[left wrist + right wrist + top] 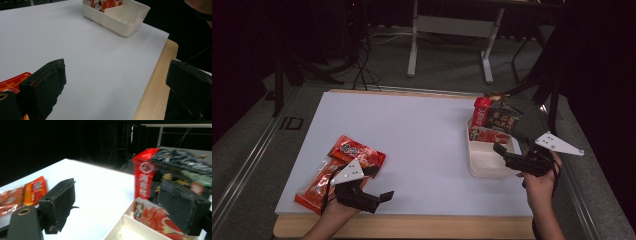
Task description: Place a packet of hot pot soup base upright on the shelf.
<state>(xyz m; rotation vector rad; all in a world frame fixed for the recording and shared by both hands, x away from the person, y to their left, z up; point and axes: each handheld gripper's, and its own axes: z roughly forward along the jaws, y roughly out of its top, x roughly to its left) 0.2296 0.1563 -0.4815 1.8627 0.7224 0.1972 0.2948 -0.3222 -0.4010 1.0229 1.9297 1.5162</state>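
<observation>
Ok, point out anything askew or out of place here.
The packets in the white bin stand crowded at its far end, the black packet leaning tilted over the rim. Its near compartment is bare. Two orange packets lie overlapping near the table's left edge.

— How did the left gripper (377,196) sit?

— Low at the near left, held from below by the left hand (334,212), its jaws spread wide and pointing right, nothing between them.

— And the right gripper (507,151)?

— At the near right, gripped by the right hand (539,182), its forearm coming in from the near edge. Its jaws pointed left and slightly far, standing wide apart and empty.
</observation>
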